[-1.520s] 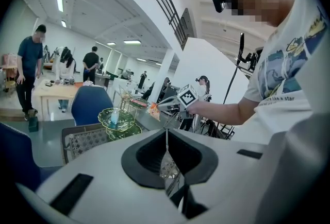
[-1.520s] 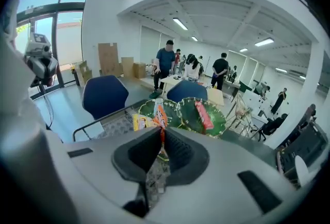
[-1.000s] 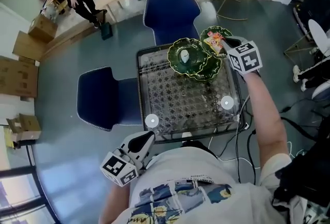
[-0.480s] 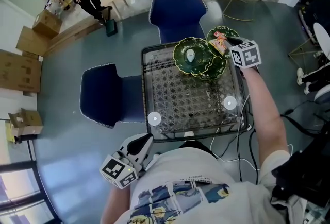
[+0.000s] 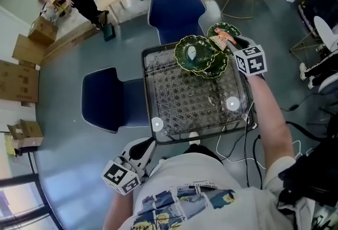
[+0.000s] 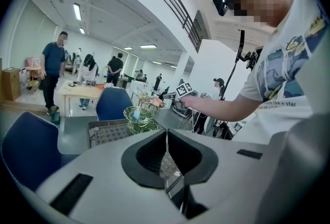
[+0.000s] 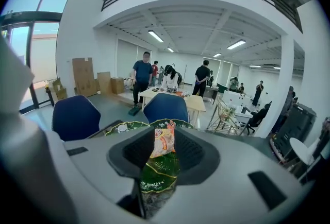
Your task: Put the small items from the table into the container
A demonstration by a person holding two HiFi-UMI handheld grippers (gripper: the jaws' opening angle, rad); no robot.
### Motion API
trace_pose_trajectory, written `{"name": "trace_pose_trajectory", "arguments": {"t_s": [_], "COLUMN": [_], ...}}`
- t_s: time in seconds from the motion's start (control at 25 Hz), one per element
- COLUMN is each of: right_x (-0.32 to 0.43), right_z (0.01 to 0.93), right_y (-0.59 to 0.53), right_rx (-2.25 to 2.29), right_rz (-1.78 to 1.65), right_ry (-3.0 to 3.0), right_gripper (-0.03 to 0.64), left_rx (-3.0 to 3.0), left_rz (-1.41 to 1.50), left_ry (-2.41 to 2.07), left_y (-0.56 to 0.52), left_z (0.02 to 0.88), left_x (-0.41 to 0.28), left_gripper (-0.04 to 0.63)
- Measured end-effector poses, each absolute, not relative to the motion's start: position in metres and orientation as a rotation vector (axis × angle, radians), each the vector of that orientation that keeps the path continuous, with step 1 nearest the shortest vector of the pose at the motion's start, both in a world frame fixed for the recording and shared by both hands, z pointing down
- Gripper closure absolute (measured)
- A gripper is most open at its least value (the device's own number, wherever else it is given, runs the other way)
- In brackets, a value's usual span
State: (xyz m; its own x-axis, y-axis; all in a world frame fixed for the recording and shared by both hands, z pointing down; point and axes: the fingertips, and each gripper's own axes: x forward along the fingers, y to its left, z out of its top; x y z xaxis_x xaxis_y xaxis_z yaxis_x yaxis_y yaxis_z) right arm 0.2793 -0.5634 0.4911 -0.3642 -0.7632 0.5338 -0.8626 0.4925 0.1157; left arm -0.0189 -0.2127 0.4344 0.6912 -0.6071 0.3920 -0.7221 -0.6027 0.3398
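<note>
The right gripper (image 5: 231, 45) is opening its jaws, with the orange snack packet (image 7: 164, 141) between them, above the green leaf-shaped dish (image 5: 232, 28). The packet's print is too small to read. The left gripper (image 5: 143, 150) is closed on nothing, by the table (image 5: 185, 102) edge.

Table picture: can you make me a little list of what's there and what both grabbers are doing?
table: patterned top
container: green leaf-shaped dishes, far edge
in the big dish: small white item
left on table: two white round items
right gripper: jaws opening, snack packet between them, over a green dish
left gripper: shut, empty, off the table's near edge
</note>
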Motion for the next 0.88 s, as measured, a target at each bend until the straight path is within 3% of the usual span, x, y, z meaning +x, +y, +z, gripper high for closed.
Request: {"name": "trace_pose_trajectory", "arguments": {"t_s": [0.32, 0.48, 0.6, 0.88], "right_x": [0.259, 0.21, 0.167, 0.073], "right_z": [0.483, 0.498, 0.512, 0.527], "right_y": [-0.471, -0.39, -0.318, -0.176], "right_rx": [1.396, 1.309, 1.25, 1.146], "right_rz": [0.312, 0.381, 0.435, 0.442], "right_ry": [-2.203, -2.241, -2.284, -2.315], "right_gripper": [0.515, 0.518, 0.563, 0.597], "left_rx": [2.481, 2.513, 2.54, 2.572], "left_rz": [0.283, 0.348, 0.334, 0.256], "left_ry": [-0.956, -0.954, -0.918, -0.786], "left_y": [-0.184, -0.162, -0.142, -0.087], "left_z": [0.425, 0.428, 0.429, 0.426], "left_x": [-0.047, -0.073, -0.089, -0.122], "left_gripper": [0.586, 0.586, 0.586, 0.587]}}
